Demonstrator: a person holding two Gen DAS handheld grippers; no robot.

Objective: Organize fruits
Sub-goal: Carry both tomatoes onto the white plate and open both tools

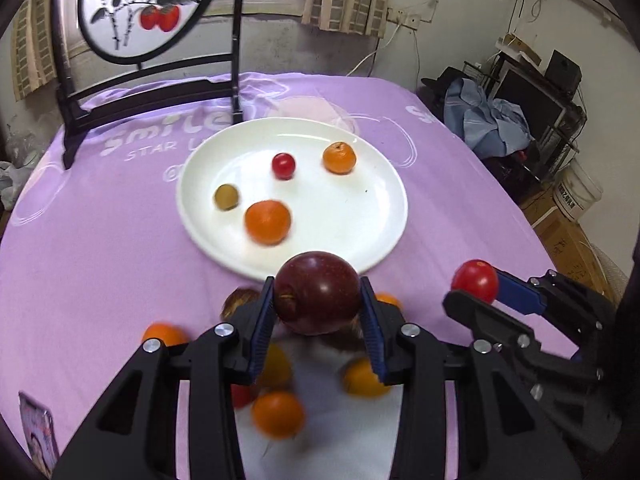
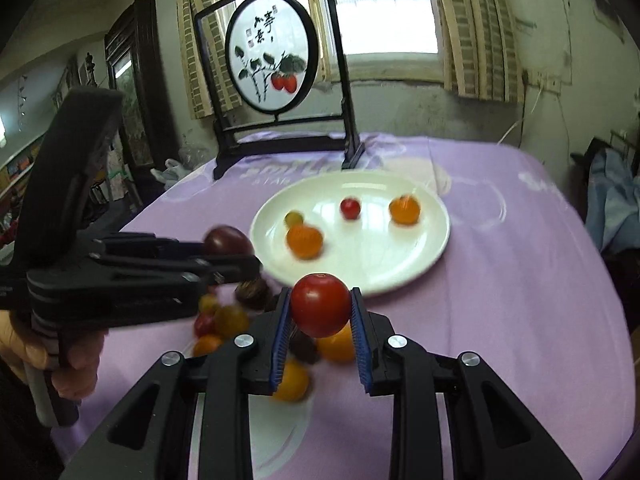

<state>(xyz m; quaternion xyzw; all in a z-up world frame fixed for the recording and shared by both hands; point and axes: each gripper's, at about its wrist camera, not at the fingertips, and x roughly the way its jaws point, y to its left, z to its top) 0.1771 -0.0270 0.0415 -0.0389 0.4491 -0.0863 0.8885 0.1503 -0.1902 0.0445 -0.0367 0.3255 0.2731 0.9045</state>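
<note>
Now left tongs (image 1: 317,300) clamp dark apple (image 1: 317,293), right tongs (image 2: 320,312) clamp tomato (image 2: 320,305); plate (image 1: 384,184) near-half bare.

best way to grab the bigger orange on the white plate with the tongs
Pinch the bigger orange across its widest middle, coming down from above. It is round and sits free on the white plate, apart from the small brownish fruit beside it, leaving room for a finger each side.

- One white plate (image 1: 384,184), with four fruits on it: two oranges (image 1: 267,222), one small red fruit (image 1: 283,165), one small olive-brown fruit (image 1: 227,197).
- One dark red apple (image 1: 317,293).
- One red tomato (image 2: 320,305).
- Two grippers.
- The blurred loose fruit below the grippers can't be counted.
</note>
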